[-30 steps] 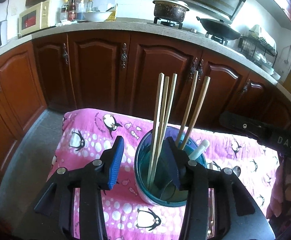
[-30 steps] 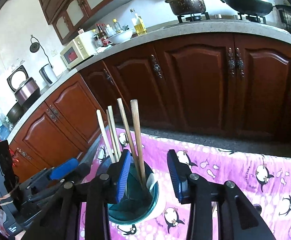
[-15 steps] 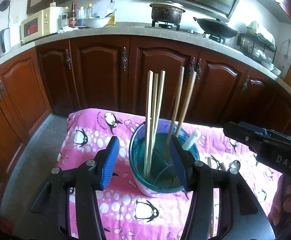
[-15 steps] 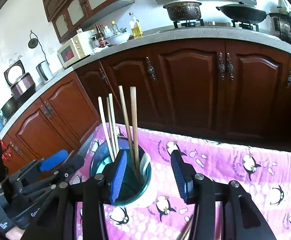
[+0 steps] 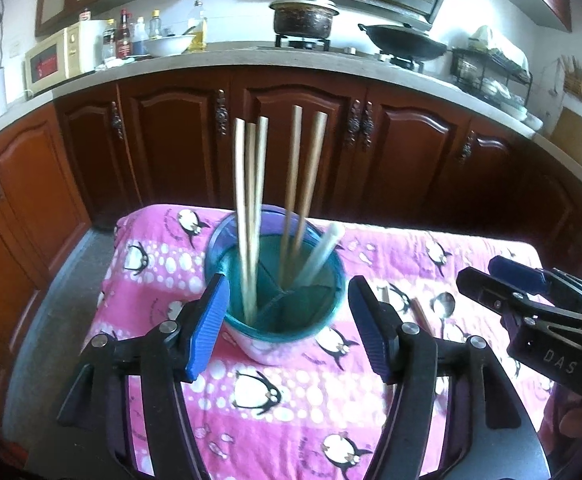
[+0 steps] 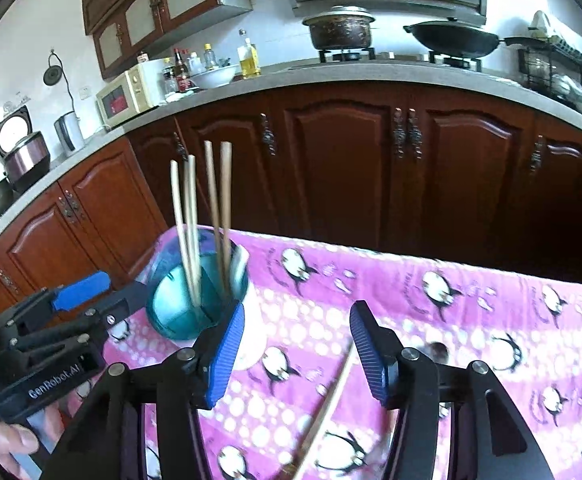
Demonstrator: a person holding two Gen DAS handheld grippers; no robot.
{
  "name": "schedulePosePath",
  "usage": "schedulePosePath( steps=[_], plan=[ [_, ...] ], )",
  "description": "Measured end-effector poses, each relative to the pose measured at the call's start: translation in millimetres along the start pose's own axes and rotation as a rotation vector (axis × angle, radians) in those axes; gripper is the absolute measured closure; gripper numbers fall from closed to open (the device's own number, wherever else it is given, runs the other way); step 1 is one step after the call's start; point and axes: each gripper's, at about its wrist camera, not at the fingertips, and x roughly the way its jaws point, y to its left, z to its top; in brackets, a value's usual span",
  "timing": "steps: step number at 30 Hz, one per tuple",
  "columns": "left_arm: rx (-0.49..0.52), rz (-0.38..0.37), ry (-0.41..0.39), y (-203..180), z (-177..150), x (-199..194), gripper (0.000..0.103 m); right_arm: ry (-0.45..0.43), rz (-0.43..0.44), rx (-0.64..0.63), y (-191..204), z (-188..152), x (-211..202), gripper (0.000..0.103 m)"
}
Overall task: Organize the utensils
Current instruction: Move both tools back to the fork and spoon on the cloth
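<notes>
Around holder (image 5: 275, 312), left tool (image 5: 287, 326) opening, seemingly backed off.

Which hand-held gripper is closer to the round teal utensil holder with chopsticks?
Left. The left hand-held gripper, jaws opening, flanks the round teal utensil holder without touching. The right hand-held gripper, also opening, sits beside it, over the pink penguin cloth.

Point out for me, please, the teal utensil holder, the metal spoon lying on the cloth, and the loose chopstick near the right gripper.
teal utensil holder (image 5: 279, 330): left wrist view, front rim.
metal spoon (image 5: 444, 305): left wrist view, its bowl.
loose chopstick (image 6: 325, 414): right wrist view, mid-shaft.
</notes>
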Motion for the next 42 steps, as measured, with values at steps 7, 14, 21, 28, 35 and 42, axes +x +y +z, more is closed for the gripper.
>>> schedulePosePath(
  steps=[7,14,21,28,35,42],
  plan=[
    [0.019,-0.035,0.02,-23,-10,0,0.041,0.028,-0.053,0.052,-34,-22,-16,0.05],
    [0.018,-0.084,0.055,-39,-17,6,0.041,0.076,-0.1,0.074,-64,-45,-23,0.05],
    [0.026,-0.115,0.13,-48,-37,23,0.041,0.144,-0.109,0.095,-82,-69,-13,0.05],
    [0.016,-0.143,0.23,-51,-56,48,0.041,0.234,-0.009,0.144,-91,-85,24,0.063],
    [0.056,-0.161,0.26,-57,-67,58,0.041,0.308,0.007,0.117,-89,-80,84,0.072],
    [0.086,-0.235,0.342,-67,-78,83,0.052,0.368,-0.008,0.174,-104,-85,118,0.096]
  ],
)
